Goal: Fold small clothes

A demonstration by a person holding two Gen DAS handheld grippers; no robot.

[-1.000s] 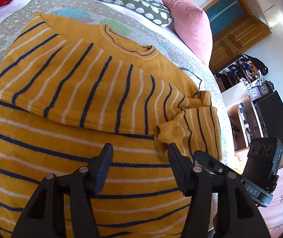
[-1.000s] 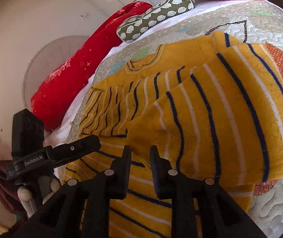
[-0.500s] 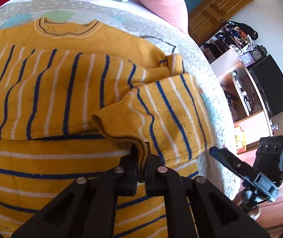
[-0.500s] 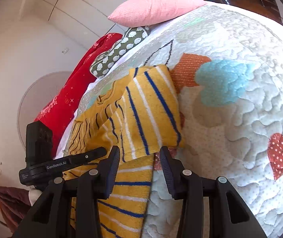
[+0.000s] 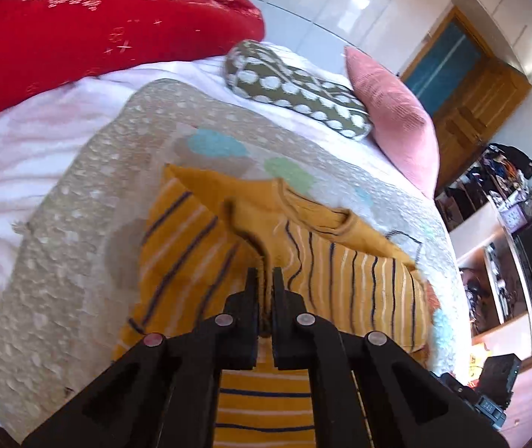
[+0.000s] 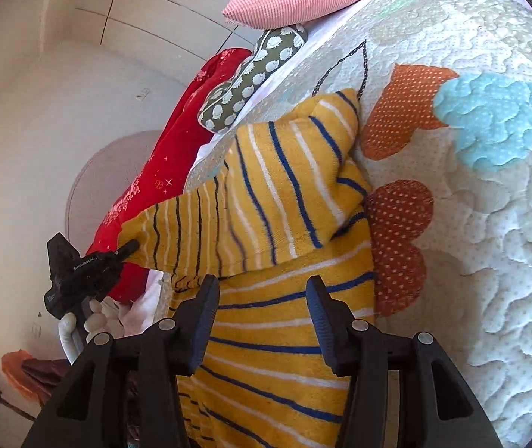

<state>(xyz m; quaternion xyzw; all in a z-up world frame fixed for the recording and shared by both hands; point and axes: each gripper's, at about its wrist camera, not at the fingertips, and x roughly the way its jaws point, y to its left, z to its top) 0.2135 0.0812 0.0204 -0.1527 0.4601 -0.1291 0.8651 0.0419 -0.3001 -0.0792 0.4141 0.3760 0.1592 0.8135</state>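
A mustard-yellow sweater point(image 5: 355, 280) with navy and white stripes lies on the quilted bedspread point(image 5: 79, 246). My left gripper point(image 5: 264, 280) is shut on a fold of the sweater, a sleeve cuff, and holds it lifted above the body of the garment, near the collar. In the right wrist view the sweater point(image 6: 277, 201) lies partly folded, and the left gripper point(image 6: 131, 246) shows at its far left, pinching the fabric. My right gripper point(image 6: 262, 298) is open and empty, hovering over the sweater's lower body.
A red blanket point(image 5: 90, 30), a green dotted bolster point(image 5: 295, 89) and a pink pillow point(image 5: 396, 119) lie at the head of the bed. A wooden door point(image 5: 471, 86) and cluttered shelves point(image 5: 497, 261) stand to the right. The bed's right edge is near.
My left gripper closed on the sleeve cuff and carried it up and leftward across the sweater. My right gripper opened, let go of the fabric and drew back.
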